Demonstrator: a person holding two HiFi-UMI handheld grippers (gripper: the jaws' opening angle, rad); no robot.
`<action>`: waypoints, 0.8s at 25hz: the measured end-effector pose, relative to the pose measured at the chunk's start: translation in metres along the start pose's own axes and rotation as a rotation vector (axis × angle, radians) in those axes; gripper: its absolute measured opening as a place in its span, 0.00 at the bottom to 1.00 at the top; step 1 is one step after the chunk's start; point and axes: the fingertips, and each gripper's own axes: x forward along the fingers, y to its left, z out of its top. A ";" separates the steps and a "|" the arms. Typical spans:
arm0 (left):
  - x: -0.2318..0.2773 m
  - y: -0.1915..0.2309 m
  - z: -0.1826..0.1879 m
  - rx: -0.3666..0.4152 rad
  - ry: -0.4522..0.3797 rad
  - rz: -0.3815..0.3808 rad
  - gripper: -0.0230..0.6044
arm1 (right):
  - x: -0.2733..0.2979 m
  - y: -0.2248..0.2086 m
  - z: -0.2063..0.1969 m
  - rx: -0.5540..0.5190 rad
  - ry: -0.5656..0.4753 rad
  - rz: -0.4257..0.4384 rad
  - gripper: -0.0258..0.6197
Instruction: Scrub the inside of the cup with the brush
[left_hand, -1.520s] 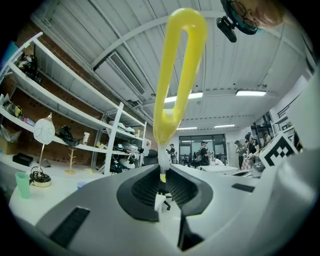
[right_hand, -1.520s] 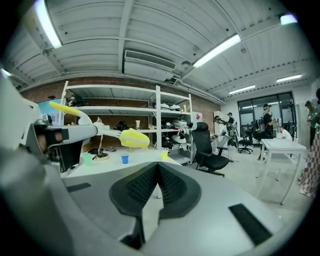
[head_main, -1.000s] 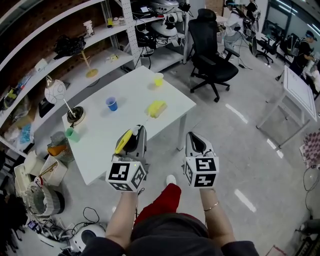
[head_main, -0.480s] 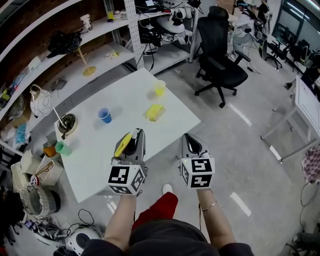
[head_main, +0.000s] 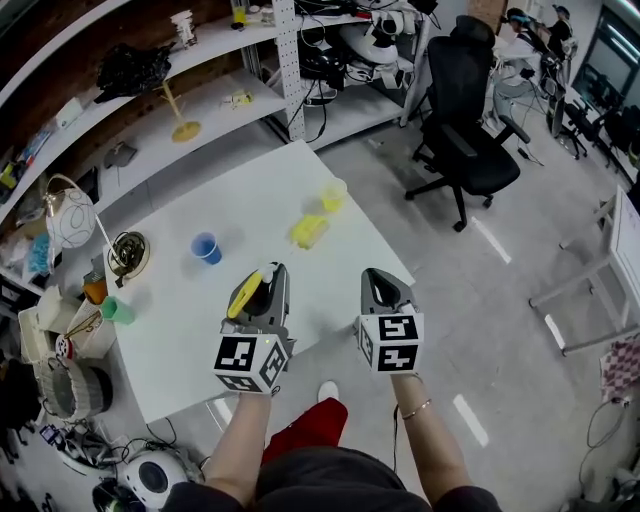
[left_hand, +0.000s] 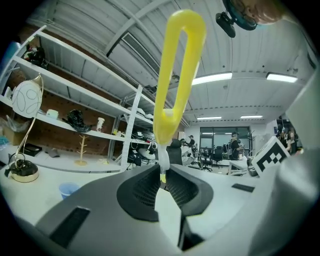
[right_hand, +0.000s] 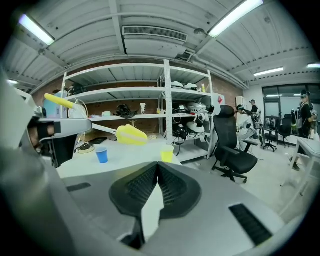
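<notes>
Head view: the left gripper (head_main: 268, 285) and the right gripper (head_main: 380, 290) hover by the table's (head_main: 180, 330) near edge. The blue cup (head_main: 205, 247) sits mid-table and the yellow cup (head_main: 333, 195) by the far edge, both unreached.

Left gripper view: it clamps the brush (left_hand: 177, 65) by its stem, loop upright, seemingly ready for scrubbing.

Right gripper view: it is clenched and empty, probably free to steady a cup.

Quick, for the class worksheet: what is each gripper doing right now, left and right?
Left gripper: closed on the yellow brush.
Right gripper: closed, holding nothing.
</notes>
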 end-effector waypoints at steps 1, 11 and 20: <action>0.006 0.005 -0.001 -0.004 0.002 0.008 0.11 | 0.009 -0.002 0.001 -0.005 0.004 0.005 0.07; 0.051 0.041 -0.007 -0.038 0.014 0.061 0.11 | 0.089 -0.013 0.006 0.003 0.054 0.057 0.07; 0.076 0.060 -0.018 -0.068 0.034 0.088 0.11 | 0.148 -0.019 -0.005 0.058 0.123 0.095 0.08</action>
